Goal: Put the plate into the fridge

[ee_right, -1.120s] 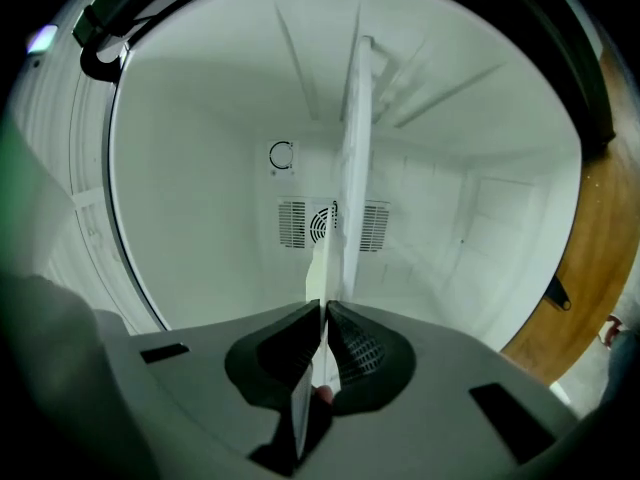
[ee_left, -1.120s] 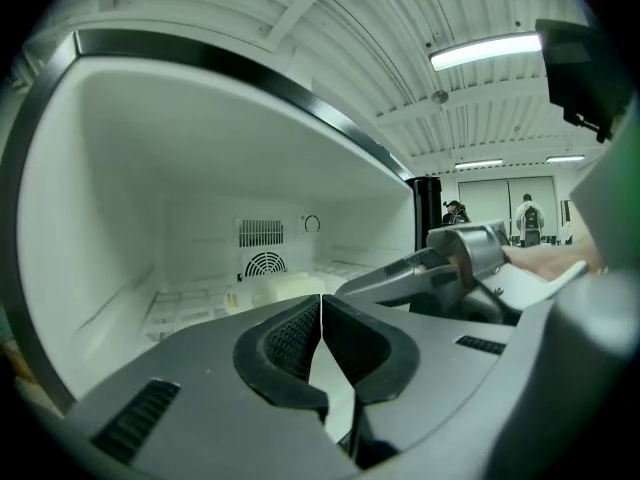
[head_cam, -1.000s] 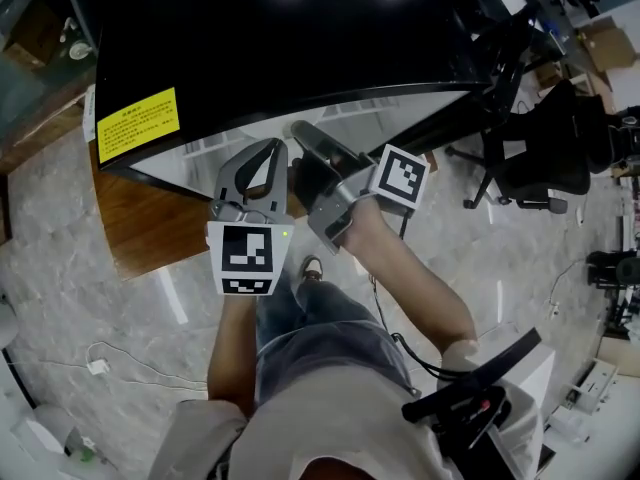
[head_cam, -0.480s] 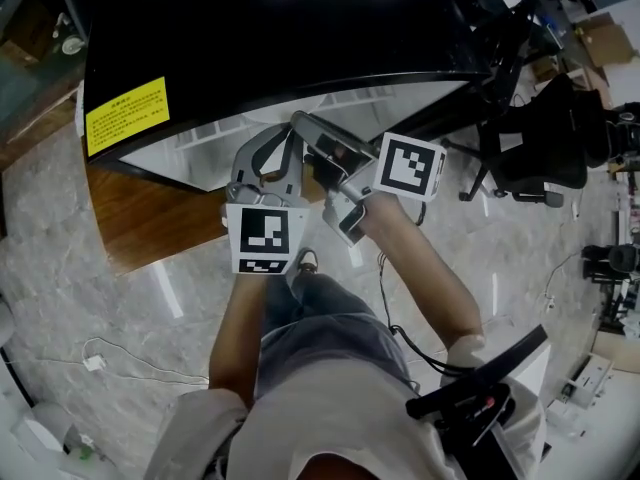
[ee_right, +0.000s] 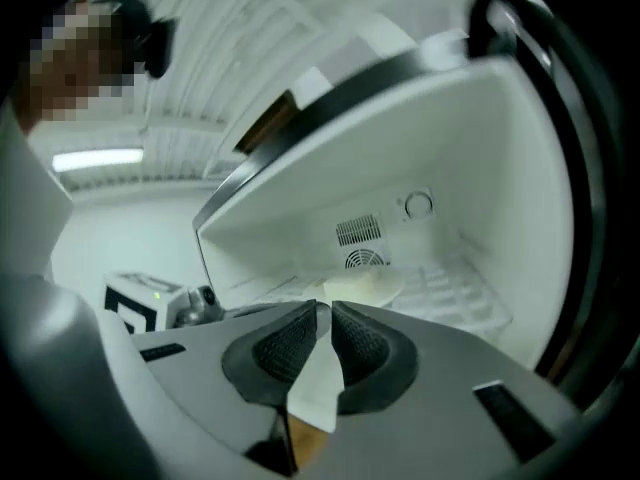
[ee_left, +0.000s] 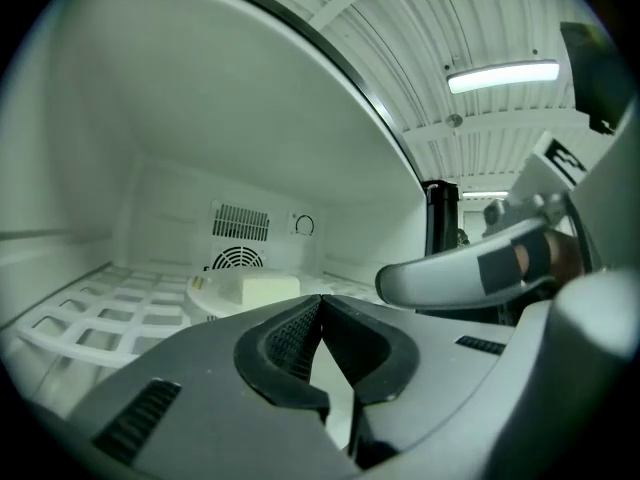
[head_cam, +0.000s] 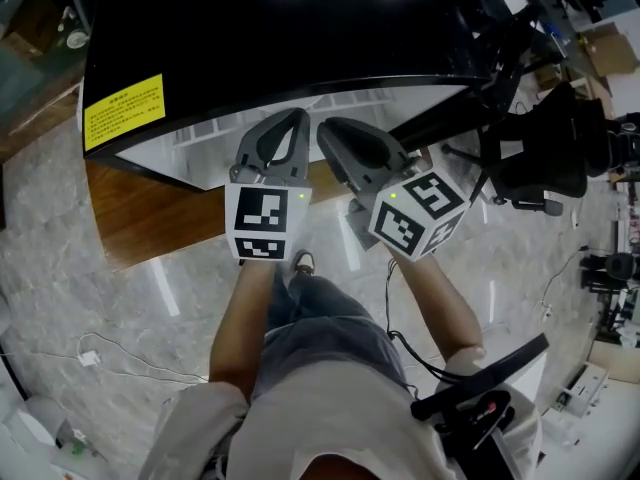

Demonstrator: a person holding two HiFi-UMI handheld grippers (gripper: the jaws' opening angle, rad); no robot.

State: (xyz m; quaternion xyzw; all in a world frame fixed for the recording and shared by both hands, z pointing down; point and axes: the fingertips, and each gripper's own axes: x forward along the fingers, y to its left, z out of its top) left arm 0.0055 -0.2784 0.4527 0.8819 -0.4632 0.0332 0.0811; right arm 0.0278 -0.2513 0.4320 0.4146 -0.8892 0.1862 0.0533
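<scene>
right hand-held gripper (ee_right: 321,311): jaws just been closing, narrow gap, nothing between
plate (ee_right: 366,286): inside fridge (ee_right: 480,168), beyond jaws

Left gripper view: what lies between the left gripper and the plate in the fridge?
Nothing stands there. In the left gripper view, only the bare white shelf shows between the left gripper and the plate.

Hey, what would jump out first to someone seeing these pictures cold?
The open fridge, white inside, fills both gripper views, a plate with a pale block resting on its wire shelf near the back. In the head view the left gripper and right gripper hover side by side before it, both empty; the left's jaws are shut, the right's, having just closed somewhat, stand slightly apart.
</scene>
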